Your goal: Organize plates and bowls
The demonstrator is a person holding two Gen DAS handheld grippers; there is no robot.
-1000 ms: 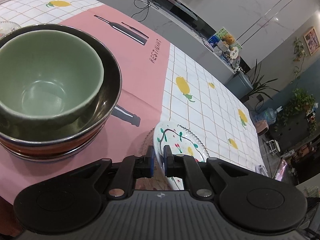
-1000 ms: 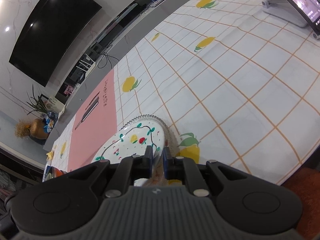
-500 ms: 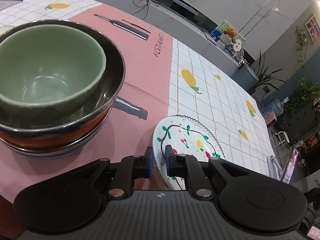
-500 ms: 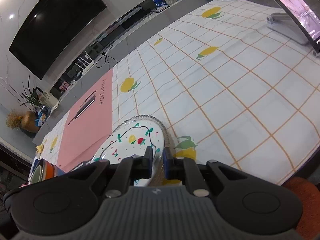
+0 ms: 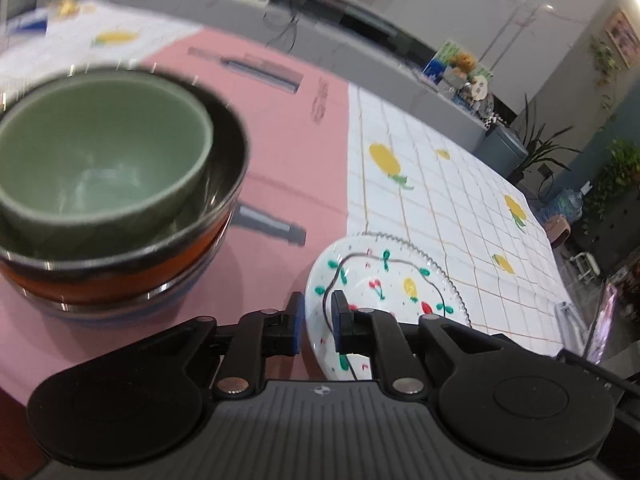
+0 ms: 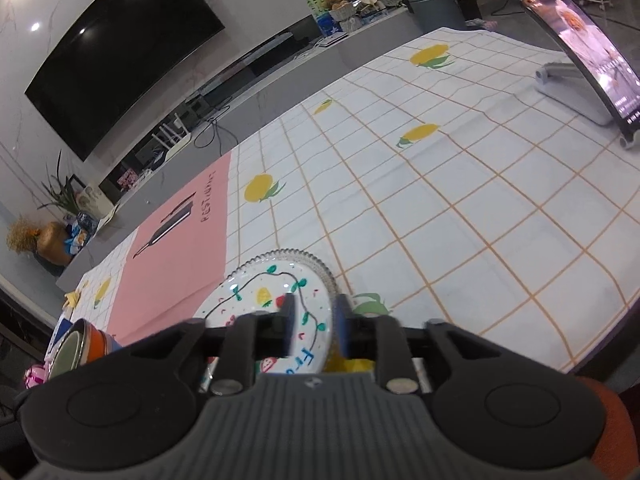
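Observation:
A white plate (image 5: pixel 392 280) painted with fruit and a clear beaded rim lies on the tablecloth by the pink mat (image 5: pixel 288 152). My left gripper (image 5: pixel 318 320) straddles its near-left rim. Its jaws are opening, and the pads stand off the rim. My right gripper (image 6: pixel 314 320) straddles the same plate (image 6: pixel 264 292) at its right rim, jaws also opening, with the rim loose between the pads. To the left on the mat, a green bowl (image 5: pixel 100 160) sits inside a dark orange-sided bowl (image 5: pixel 120 280) stacked on another. That stack (image 6: pixel 80 344) shows at the lower left of the right wrist view.
A checked tablecloth with yellow fruit prints (image 6: pixel 440 220) covers the table to the right of the plate. A tablet on a white stand (image 6: pixel 580 60) stands at the far right. The table's near edge runs just below my grippers.
Both grippers were shut on the plate's rim; now their jaws have parted and the rim sits loose between them. Both views have rolled a little.

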